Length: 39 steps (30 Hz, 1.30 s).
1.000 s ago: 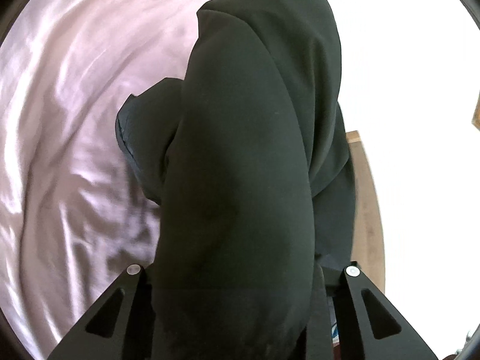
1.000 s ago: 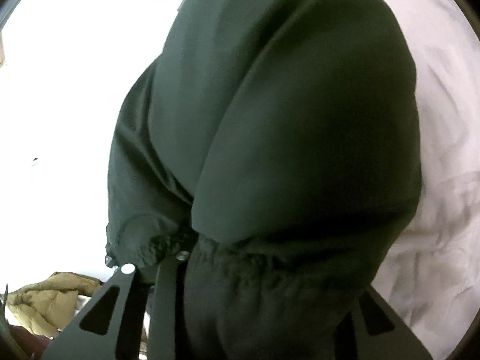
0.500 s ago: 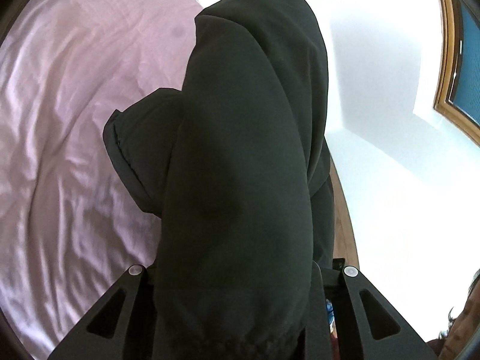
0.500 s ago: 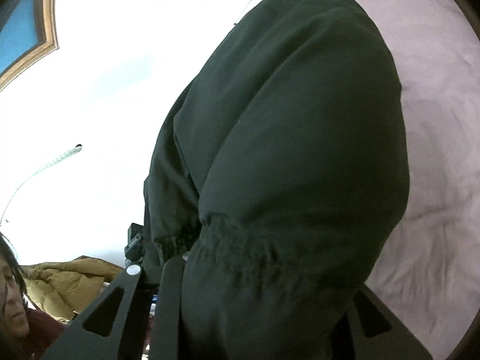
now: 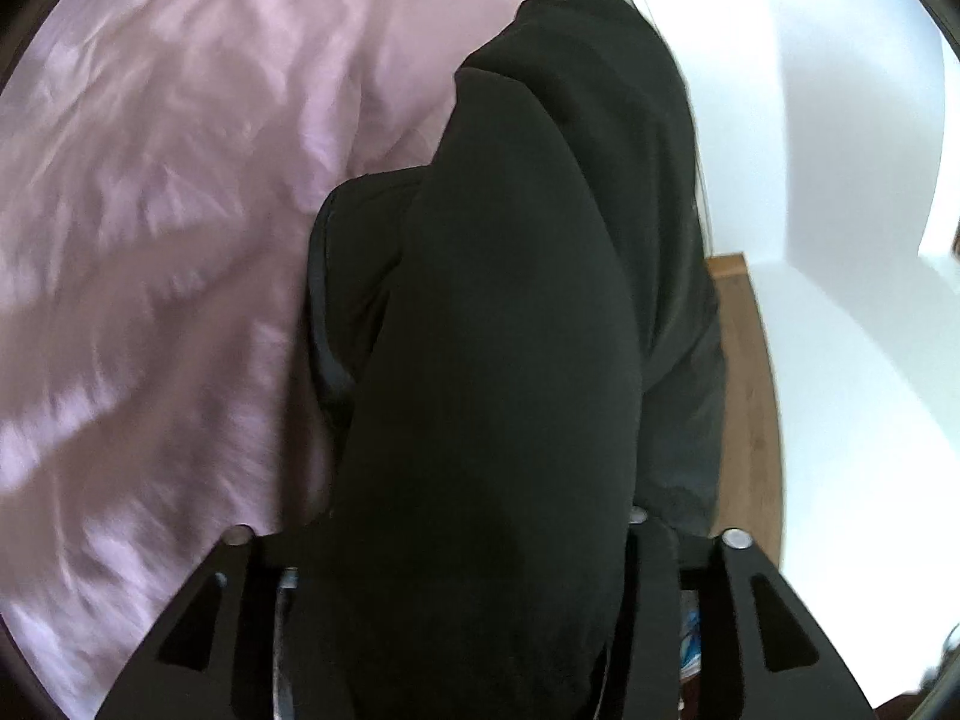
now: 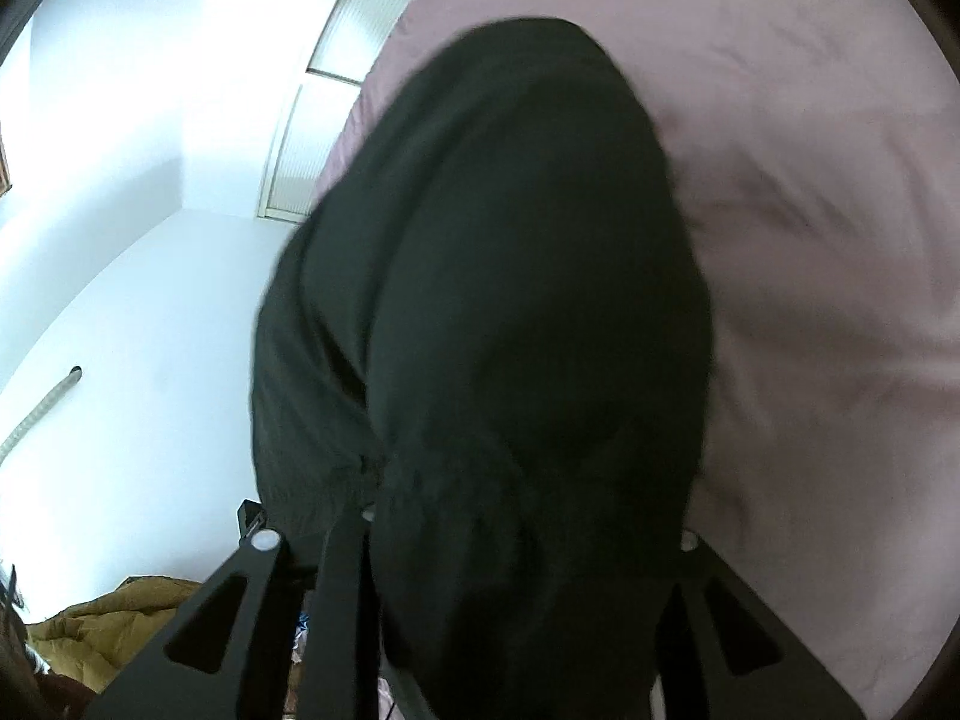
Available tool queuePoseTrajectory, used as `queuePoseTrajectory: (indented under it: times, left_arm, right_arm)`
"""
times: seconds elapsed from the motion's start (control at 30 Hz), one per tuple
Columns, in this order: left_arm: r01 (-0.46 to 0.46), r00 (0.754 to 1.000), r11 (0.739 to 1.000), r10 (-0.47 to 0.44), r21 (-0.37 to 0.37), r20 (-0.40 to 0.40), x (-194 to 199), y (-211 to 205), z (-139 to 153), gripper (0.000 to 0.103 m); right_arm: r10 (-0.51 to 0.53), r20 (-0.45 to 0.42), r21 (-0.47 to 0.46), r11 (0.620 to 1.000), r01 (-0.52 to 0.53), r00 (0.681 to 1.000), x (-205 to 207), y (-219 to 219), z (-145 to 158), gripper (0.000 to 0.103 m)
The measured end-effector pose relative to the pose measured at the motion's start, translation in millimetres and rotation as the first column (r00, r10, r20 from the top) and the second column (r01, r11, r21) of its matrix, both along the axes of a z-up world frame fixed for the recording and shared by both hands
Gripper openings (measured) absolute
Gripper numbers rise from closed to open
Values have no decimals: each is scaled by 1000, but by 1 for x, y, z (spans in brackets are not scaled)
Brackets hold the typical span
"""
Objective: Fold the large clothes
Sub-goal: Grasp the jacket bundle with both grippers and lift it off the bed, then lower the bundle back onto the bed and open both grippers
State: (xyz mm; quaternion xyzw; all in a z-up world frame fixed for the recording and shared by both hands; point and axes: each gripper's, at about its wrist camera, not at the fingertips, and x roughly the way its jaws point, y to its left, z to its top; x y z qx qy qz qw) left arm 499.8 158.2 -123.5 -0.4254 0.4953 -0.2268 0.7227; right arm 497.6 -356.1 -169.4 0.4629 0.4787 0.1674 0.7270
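Dark garment (image 5: 498, 372) clamped in left claw (image 5: 480, 546) and right claw (image 6: 480, 540), hanging bunched over pink bed (image 5: 168, 228); probably raised so cloth drops straight for laying flat.

We see the left tongs (image 5: 480, 546) clamped on a dark garment (image 5: 510, 330); fabric bulges between the black fingers (image 5: 204, 618) and hangs forward in thick folds; pink wrinkled bed sheet (image 5: 168, 210) lies behind and left of it, blurred; wooden floor strip (image 5: 750, 372) shows right of the garment; white wall (image 5: 840, 180) beyond.
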Motion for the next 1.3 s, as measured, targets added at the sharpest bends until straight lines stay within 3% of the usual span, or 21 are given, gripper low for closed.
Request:
queuePoseTrajectory:
  times: [0.13, 0.23, 0.27, 0.4, 0.47, 0.57, 0.7, 0.77, 0.8, 0.93, 1.03, 1.13, 1.3]
  left_arm:
    - [-16, 1000, 1000, 16, -13, 14, -5, 17, -8, 57]
    - [-39, 999, 999, 39, -21, 26, -7, 33, -1, 58]
    - [-41, 999, 999, 41, -19, 30, -11, 32, 0, 59]
    - [-29, 999, 999, 29, 15, 34, -19, 44, 8, 60]
    - [-35, 999, 999, 35, 23, 32, -4, 58, 14, 60]
    - [-41, 999, 998, 39, 47, 35, -33, 79, 33, 60]
    - [-22, 999, 996, 17, 91, 51, -41, 87, 46, 60]
    - [-4, 998, 994, -3, 105, 69, -53, 85, 58, 60]
    - [7, 997, 994, -16, 113, 75, -42, 80, 45, 60]
    - [38, 995, 986, -52, 164, 85, -64, 59, 41, 60]
    - [7, 996, 980, -23, 198, 81, -83, 46, 40, 60]
    - [-42, 997, 971, 25, 237, 77, -93, 37, 41, 60]
    - [-123, 989, 947, 92, 296, 115, -120, 33, 56, 60]
  right_arm:
    - [-10, -10, -17, 1000, 10, 1000, 10, -2, -6, 34]
    - [-20, -13, -33, 999, 20, 1000, 15, 7, 6, 39]
    - [-23, -12, -40, 999, 22, 1000, 5, -6, 4, 40]
    - [-29, -9, -84, 996, 28, 1000, -11, 13, 13, 41]
    - [-31, -13, -113, 993, 29, 999, -24, 5, 19, 41]
    - [-36, -15, -163, 986, 33, 999, -31, 8, 34, 41]
    - [-55, -22, -221, 974, 49, 998, -35, 18, 51, 42]
    - [-60, -26, -240, 969, 52, 998, -35, 29, 63, 42]
    - [-59, -29, -249, 967, 50, 998, -34, 35, 68, 42]
    - [-28, -41, -293, 956, 15, 999, -27, 50, 78, 49]
    - [-2, -47, -314, 949, -13, 999, -25, 53, 78, 53]
    - [5, -61, -343, 939, -26, 998, -28, 46, 77, 67]
    - [-16, -71, -373, 928, -12, 997, -40, 14, 72, 69]
